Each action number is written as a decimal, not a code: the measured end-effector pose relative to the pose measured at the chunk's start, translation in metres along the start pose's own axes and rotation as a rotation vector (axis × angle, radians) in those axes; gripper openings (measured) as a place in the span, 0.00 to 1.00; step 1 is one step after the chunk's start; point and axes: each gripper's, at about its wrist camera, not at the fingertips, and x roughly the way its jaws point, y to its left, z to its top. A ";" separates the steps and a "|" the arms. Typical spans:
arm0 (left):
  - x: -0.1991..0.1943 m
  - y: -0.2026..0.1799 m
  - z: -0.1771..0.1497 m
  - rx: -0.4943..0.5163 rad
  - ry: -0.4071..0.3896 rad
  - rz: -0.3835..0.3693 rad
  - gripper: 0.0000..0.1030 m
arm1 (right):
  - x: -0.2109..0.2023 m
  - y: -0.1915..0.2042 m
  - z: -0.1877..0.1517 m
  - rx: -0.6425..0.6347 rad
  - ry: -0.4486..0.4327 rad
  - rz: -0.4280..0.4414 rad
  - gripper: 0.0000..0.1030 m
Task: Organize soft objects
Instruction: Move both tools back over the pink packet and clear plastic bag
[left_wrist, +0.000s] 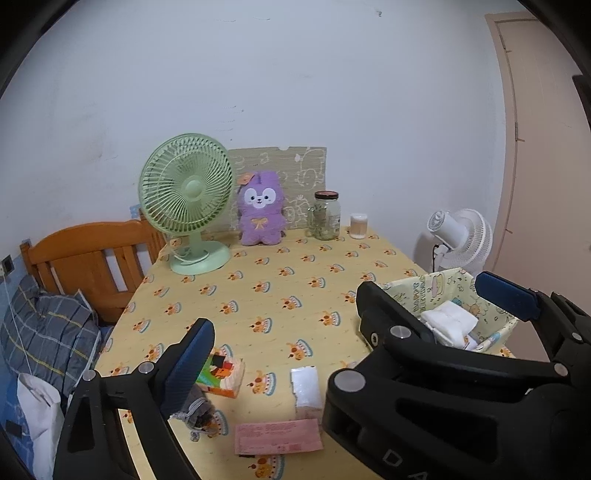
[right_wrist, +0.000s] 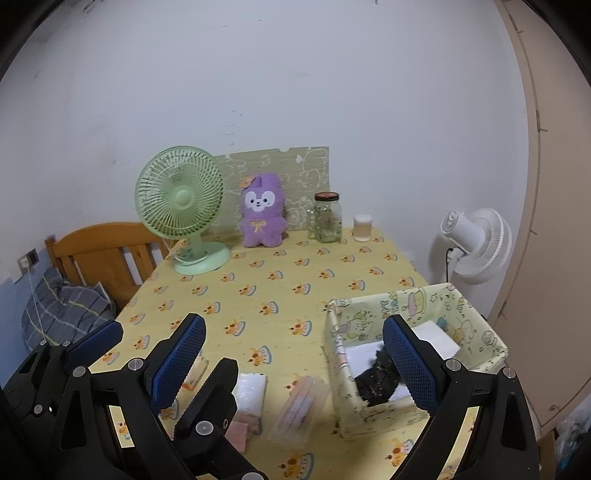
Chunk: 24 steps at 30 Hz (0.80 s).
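Both tools released, jaws spread, nothing held.

- Left gripper (left_wrist: 364, 319): hangs above grey knitted cloth bundle (left_wrist: 197, 410), lower left of frame. Descend straight, straddle bundle, pinch middle.
- Right gripper (right_wrist: 293, 354): near patterned fabric storage box (right_wrist: 413, 332), lower right; black and white cloths inside.

A yellow tablecloth (right_wrist: 280, 295) printed with orange-and-white crowned figures is seen under a pale green desk fan (right_wrist: 180, 201), a purple plush rabbit (right_wrist: 261, 212) with a yellow bow, and a cartoon-printed pale yellow fabric box (right_wrist: 413, 332).
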 end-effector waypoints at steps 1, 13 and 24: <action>0.001 0.002 -0.001 -0.004 0.003 0.001 0.91 | 0.001 0.001 -0.001 -0.002 0.001 0.001 0.95; 0.015 0.015 -0.023 -0.018 0.030 0.029 0.89 | 0.022 0.015 -0.021 0.000 0.032 0.028 0.95; 0.031 0.028 -0.049 -0.049 0.087 0.059 0.88 | 0.047 0.024 -0.044 -0.014 0.080 0.052 0.95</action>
